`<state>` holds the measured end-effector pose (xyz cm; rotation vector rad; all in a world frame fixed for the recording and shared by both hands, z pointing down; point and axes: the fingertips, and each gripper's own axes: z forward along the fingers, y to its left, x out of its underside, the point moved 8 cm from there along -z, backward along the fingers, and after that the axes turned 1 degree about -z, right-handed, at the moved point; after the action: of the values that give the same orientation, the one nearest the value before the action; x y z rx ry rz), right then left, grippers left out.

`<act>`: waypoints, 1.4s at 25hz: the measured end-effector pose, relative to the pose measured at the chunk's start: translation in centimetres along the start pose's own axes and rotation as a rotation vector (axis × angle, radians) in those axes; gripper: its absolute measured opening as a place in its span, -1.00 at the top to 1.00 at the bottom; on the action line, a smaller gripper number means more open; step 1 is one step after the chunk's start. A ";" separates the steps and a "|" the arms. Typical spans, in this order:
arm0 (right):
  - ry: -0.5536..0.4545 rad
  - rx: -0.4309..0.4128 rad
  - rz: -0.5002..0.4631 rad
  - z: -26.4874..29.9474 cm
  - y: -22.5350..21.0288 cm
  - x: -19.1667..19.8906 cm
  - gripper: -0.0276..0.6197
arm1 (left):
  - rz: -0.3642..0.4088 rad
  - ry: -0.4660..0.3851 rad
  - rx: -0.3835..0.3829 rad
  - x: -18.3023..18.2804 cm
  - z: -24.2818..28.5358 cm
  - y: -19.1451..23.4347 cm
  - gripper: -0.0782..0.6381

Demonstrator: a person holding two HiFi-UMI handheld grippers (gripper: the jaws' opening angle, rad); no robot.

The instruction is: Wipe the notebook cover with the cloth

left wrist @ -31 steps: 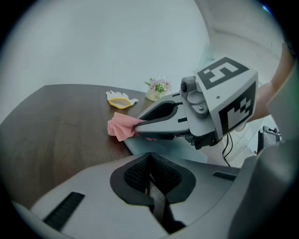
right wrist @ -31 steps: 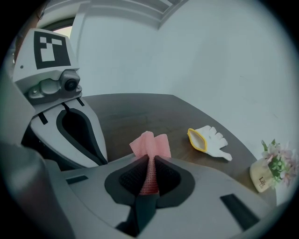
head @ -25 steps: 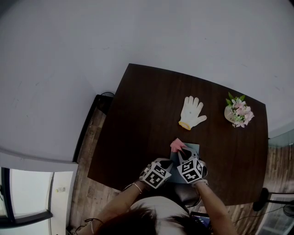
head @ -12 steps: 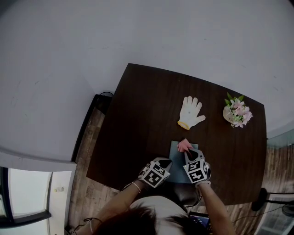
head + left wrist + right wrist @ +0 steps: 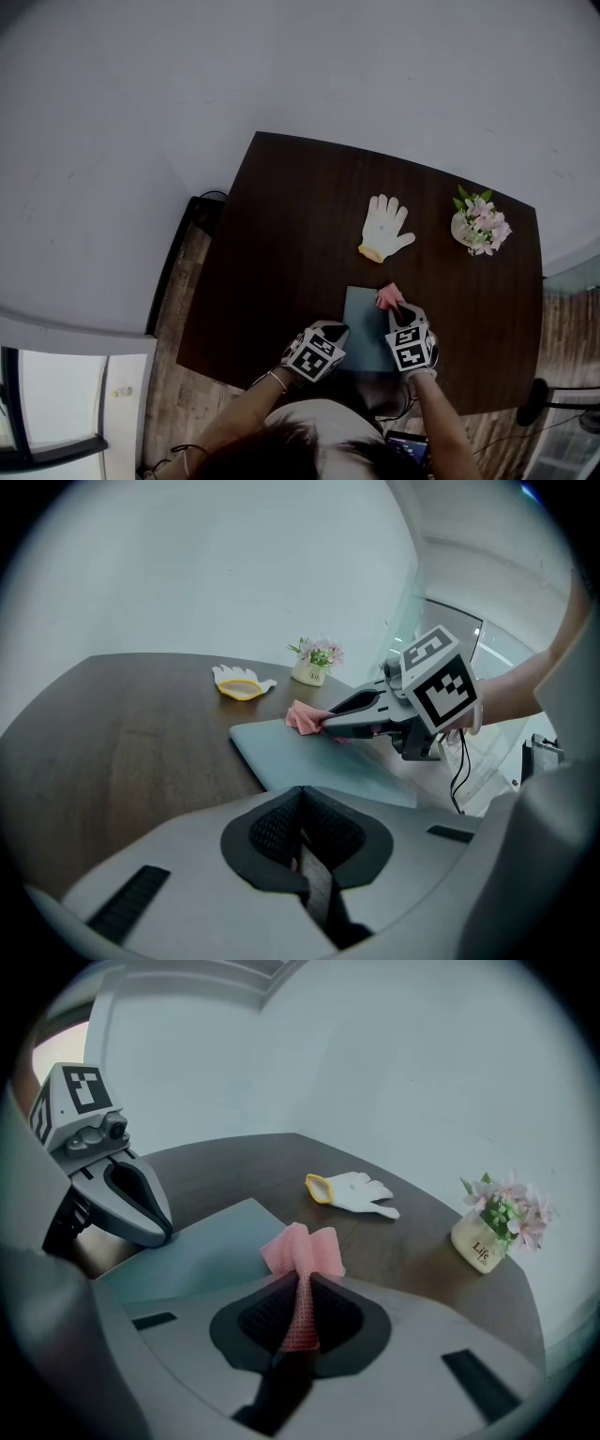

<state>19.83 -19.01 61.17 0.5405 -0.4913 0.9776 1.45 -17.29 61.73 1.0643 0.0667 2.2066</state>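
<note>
A grey-blue notebook (image 5: 366, 328) lies flat near the front edge of the dark table (image 5: 291, 216). My right gripper (image 5: 397, 309) is shut on a pink cloth (image 5: 388, 296), which presses on the cover near its far right corner. In the right gripper view the cloth (image 5: 302, 1249) fans out from between the jaws (image 5: 300, 1279) over the notebook (image 5: 202, 1251). My left gripper (image 5: 343, 332) is shut, its tip resting on the notebook's near left part (image 5: 161, 1232). From the left gripper view (image 5: 300, 794) I see the cover (image 5: 309, 761), the cloth (image 5: 302, 717) and the right gripper (image 5: 325, 726).
A white work glove with a yellow cuff (image 5: 384, 228) lies beyond the notebook at mid-table. A small pot of pink flowers (image 5: 476, 228) stands at the far right. Wooden floor shows to the table's left, and a cable hangs by the person's right arm (image 5: 459, 771).
My right gripper has slid the pink cloth to the right across the cover, from its far left corner to its far right side. The left gripper has stayed put.
</note>
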 end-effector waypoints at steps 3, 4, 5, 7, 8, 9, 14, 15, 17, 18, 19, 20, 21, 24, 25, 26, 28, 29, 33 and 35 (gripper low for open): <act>0.006 0.008 0.007 -0.2 -0.3 0.4 0.79 | -0.003 0.007 -0.001 0.0 -0.1 -0.2 0.73; 0.008 0.012 0.009 -0.2 -0.5 0.5 0.79 | -0.001 0.005 -0.001 0.0 -0.1 -0.2 0.73; 0.010 0.016 0.011 -0.2 -0.6 0.6 0.79 | 0.000 0.002 -0.001 0.0 0.0 -0.1 0.73; 0.016 0.027 0.018 -0.3 -0.8 0.7 0.79 | 0.001 0.001 0.000 0.0 0.1 -0.1 0.73; 0.019 0.033 0.022 -0.4 -0.9 0.8 0.79 | 0.000 0.004 0.001 0.1 0.1 -0.1 0.73; 0.021 0.038 0.030 -0.4 -1.0 0.9 0.79 | -0.001 0.004 0.001 0.1 0.1 -0.1 0.73; 0.047 0.080 0.114 -0.8 -1.8 1.8 0.79 | 0.000 0.003 0.001 0.2 0.0 -0.1 0.73; 0.045 0.089 0.131 -0.9 -2.1 1.8 0.79 | 0.000 0.003 0.000 0.1 0.0 -0.2 0.73; 0.018 0.103 0.161 -1.6 -2.4 1.5 0.79 | 0.001 0.003 -0.003 0.1 0.0 -0.2 0.73; 0.000 0.108 0.173 -2.0 -2.5 1.3 0.79 | 0.000 0.000 -0.003 0.1 0.0 -0.2 0.73; -0.017 0.112 0.181 -2.4 -2.4 1.0 0.79 | -0.001 -0.004 -0.003 0.1 0.0 -0.2 0.73; -0.032 0.113 0.185 -2.7 -2.3 0.8 0.79 | -0.001 -0.004 -0.003 0.1 0.0 -0.2 0.73; -0.047 0.112 0.188 -2.9 -2.1 0.5 0.79 | 0.000 -0.001 -0.006 0.1 0.0 -0.2 0.73; -0.086 0.096 0.196 -3.7 -1.3 -0.3 0.79 | 0.010 -0.004 -0.012 0.2 0.0 -0.3 0.73; -0.098 0.090 0.198 -3.9 -0.9 -0.6 0.79 | 0.012 -0.008 -0.008 0.3 0.0 -0.4 0.73; -0.109 0.083 0.196 -4.1 -0.4 -0.9 0.79 | 0.010 -0.010 -0.003 0.3 -0.1 -0.4 0.73; -0.133 0.061 0.184 -4.4 0.7 -1.7 0.78 | -0.006 -0.006 0.003 0.4 -0.5 -0.6 0.73; -0.144 0.046 0.174 -4.5 1.3 -2.0 0.78 | -0.011 -0.005 0.005 0.5 -0.7 -0.6 0.73; -0.179 -0.022 0.125 -4.4 3.6 -3.6 0.78 | -0.004 0.007 0.011 1.0 -0.8 -0.7 0.73; -0.193 -0.050 0.096 -4.2 4.7 -4.4 0.78 | 0.002 0.007 0.015 1.2 -0.9 -0.8 0.73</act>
<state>14.31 -17.07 56.22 0.5735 -0.7181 1.0062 0.77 -15.79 61.68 1.0658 0.0860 2.2146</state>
